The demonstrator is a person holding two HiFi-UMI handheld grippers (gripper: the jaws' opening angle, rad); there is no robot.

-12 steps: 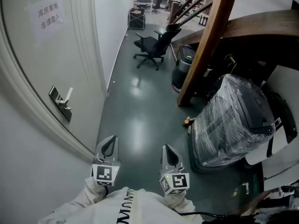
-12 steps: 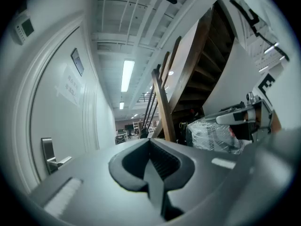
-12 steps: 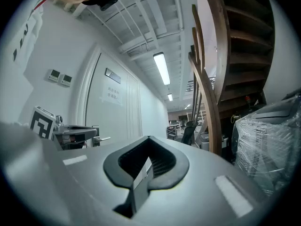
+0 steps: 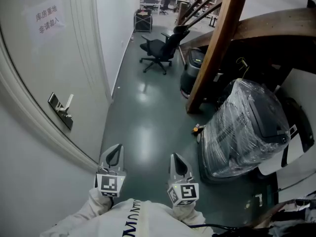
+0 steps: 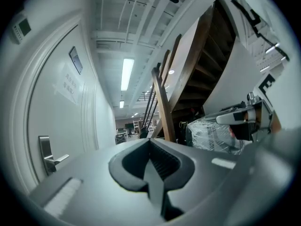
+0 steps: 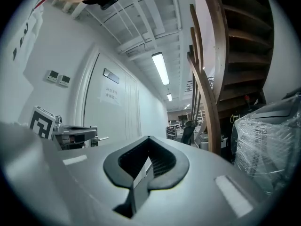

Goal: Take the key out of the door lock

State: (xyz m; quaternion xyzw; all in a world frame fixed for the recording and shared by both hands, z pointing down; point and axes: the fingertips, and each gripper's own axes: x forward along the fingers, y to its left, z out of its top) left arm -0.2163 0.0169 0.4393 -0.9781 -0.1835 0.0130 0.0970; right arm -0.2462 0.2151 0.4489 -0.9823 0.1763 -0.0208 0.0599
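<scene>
On the white door (image 4: 29,73) at the left of the head view: door lock (image 4: 60,111), a dark plate with a lever handle (image 4: 67,101) standing out from it. Key presumably there, below the lever, but too small to make out in any view. Same plate and lever seen side-on at the left edge of the left gripper view, well apart from the fingers.

Compared with half a second ago: lock plate and paper notice (image 4: 47,18) shifted slightly up and to the left in the head view. Judged a small turn of the head, not a reach. Both tools in the same low place as before, close to the sleeves (image 4: 143,221).

Left gripper (image 4: 115,152): fingers (image 5: 164,164) clenched together, nothing between them. Right gripper (image 4: 177,162): fingers (image 6: 160,166) likewise pressed together, empty. Both pointing forward over the dark floor (image 4: 143,127), near the foot of the door yet well short of the lock and below it.

Further out: office chair (image 4: 158,51) down the corridor, wooden stair post (image 4: 217,43), film-wrapped bin (image 4: 247,127) at right. None in the path to the lock.

Assessment: approach stage only, key not yet touched. Next required, as judged: raise one gripper to lock height, release its fingers, then close them on the key head.
</scene>
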